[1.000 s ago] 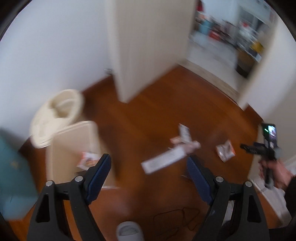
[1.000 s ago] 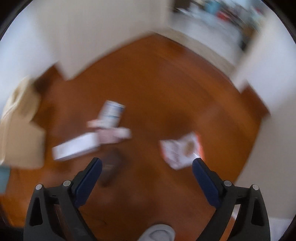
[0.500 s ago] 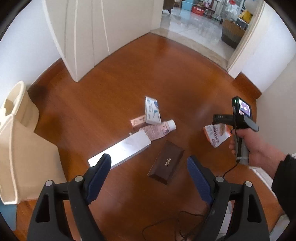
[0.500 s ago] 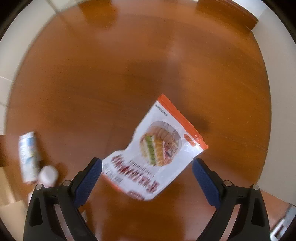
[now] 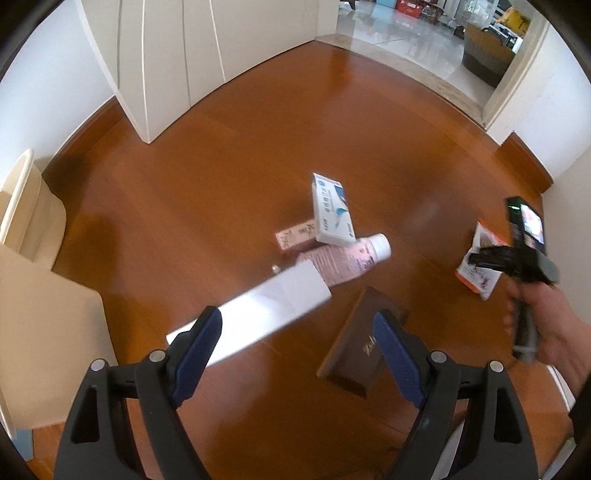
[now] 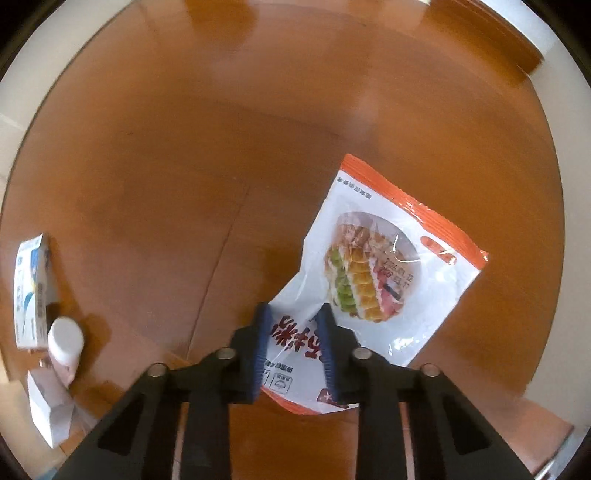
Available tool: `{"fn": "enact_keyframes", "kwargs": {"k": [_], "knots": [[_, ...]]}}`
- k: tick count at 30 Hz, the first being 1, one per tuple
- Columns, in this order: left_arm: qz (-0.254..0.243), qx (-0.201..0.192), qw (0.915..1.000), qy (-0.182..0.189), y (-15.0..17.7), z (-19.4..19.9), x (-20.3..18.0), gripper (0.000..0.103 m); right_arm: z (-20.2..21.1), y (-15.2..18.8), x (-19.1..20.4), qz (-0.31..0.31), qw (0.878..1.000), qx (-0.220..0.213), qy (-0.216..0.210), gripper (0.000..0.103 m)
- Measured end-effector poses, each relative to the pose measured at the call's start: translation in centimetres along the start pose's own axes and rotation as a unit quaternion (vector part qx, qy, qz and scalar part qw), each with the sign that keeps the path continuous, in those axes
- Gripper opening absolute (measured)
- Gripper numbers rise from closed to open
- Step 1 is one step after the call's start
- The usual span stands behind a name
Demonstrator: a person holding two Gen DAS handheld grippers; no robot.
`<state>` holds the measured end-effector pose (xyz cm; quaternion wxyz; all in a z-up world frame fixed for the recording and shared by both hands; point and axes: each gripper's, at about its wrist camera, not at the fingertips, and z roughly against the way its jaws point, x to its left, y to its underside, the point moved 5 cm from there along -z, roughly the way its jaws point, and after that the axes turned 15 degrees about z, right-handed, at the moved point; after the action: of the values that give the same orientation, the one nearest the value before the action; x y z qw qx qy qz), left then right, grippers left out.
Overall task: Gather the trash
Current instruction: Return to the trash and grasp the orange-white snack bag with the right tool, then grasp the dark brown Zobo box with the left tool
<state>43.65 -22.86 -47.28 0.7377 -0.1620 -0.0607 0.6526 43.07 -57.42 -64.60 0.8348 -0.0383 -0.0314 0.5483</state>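
Observation:
Trash lies on the wooden floor. In the left wrist view I see a long white box [image 5: 255, 308], a pink tube [image 5: 341, 260], a blue-and-white carton [image 5: 330, 210], a small pink box [image 5: 295, 236] and a brown box [image 5: 360, 350]. My left gripper [image 5: 297, 354] is open and empty above the white and brown boxes. My right gripper [image 6: 293, 325] is nearly shut, its fingers pinching the near edge of an orange-and-white snack bag [image 6: 380, 273], which also shows in the left wrist view [image 5: 478, 262] by the right hand.
A beige trash bin [image 5: 40, 314] with its lid up stands at the left. White wardrobe doors [image 5: 184, 55] are at the back left, a doorway [image 5: 424, 29] at the back right. The carton [image 6: 31, 291] and tube cap [image 6: 66, 339] sit left of the bag.
My right gripper has dropped onto the snack bag and closed from wide open onto its near edge. My left gripper has moved closer to the white and brown boxes, still open.

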Motion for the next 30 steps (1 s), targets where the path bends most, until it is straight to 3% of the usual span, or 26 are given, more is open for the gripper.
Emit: {"fn": "enact_keyframes", "kwargs": {"k": [4,8,11,14,20,26,28,30], "knots": [[-0.019,-0.008,0.9998,-0.004,-0.7,-1.3,-1.2,0.084,3.3,0.9,0.0,0.031,0.997,-0.068,-0.02,0.004],[-0.083,0.018,0.9964,0.001,2.2,-4.3,-4.4,0.084,6.9,4.2,-0.1,0.035,0.992,-0.113,-0.054,0.004],[-0.151,0.068,0.9861,0.011,5.6,-7.7,-7.4,0.084,7.7,6.5,-1.0,0.024,0.989,-0.118,-0.084,0.004],[-0.207,0.077,0.9753,0.009,8.0,-10.3,-9.5,0.084,7.5,8.1,-2.0,0.021,0.989,-0.11,-0.094,0.004],[-0.221,0.105,0.9695,-0.01,8.4,-14.1,-9.7,0.086,8.0,9.4,-3.6,0.017,0.988,-0.112,-0.104,0.004],[-0.25,0.145,0.9573,-0.009,9.9,-16.9,-9.8,0.087,8.1,9.1,-3.5,0.011,0.986,-0.123,-0.112,0.004],[-0.233,0.144,0.9618,-0.002,9.7,-17.2,-9.5,0.086,8.1,9.2,-3.7,0.008,0.986,-0.124,-0.114,0.004],[-0.224,0.133,0.9653,0.005,9.8,-16.9,-9.4,0.074,8.2,9.3,-3.7,0.008,0.986,-0.126,-0.113,0.004]]}}
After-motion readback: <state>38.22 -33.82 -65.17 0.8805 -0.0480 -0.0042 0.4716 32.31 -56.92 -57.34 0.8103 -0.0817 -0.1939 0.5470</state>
